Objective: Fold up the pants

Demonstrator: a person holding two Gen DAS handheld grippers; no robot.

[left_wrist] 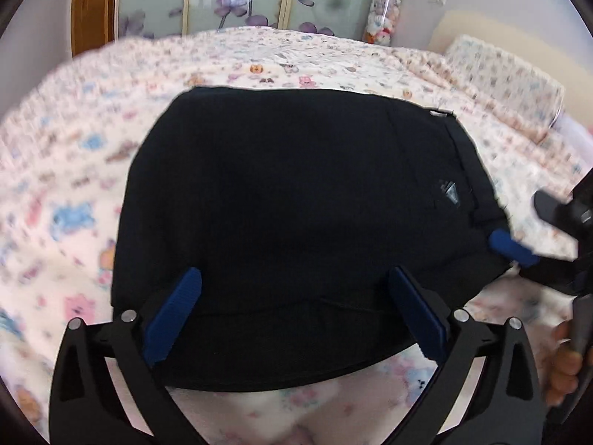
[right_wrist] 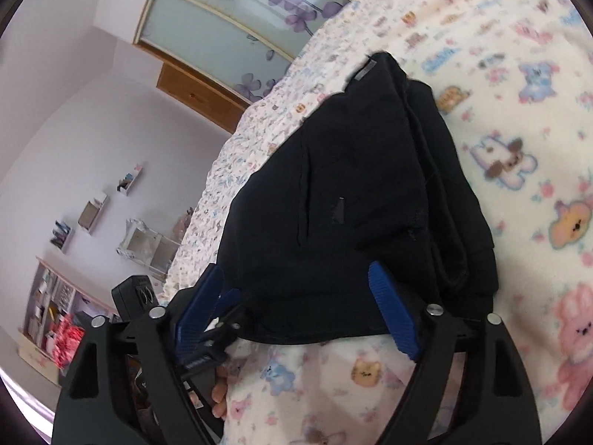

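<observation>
The black pants [left_wrist: 289, 222] lie folded into a compact stack on the cartoon-print bedspread [left_wrist: 74, 170]. My left gripper [left_wrist: 296, 289] is open, its blue fingers spread over the near edge of the stack, nothing between them. My right gripper [right_wrist: 296, 282] is open too, hovering over the near end of the same pants [right_wrist: 352, 193]. The right gripper also shows at the right edge of the left wrist view, one blue finger [left_wrist: 513, 248] at the stack's right corner. The left gripper's blue finger [right_wrist: 200, 307] shows beside the right one.
The bedspread [right_wrist: 519, 148] covers the whole bed. A pillow [left_wrist: 507, 74] lies at the far right. A wardrobe with flowered glass doors [left_wrist: 237, 0] stands behind the bed. A jar of plush toys [left_wrist: 383, 15] stands by the wall. Shelves [right_wrist: 55, 307] line the room's left side.
</observation>
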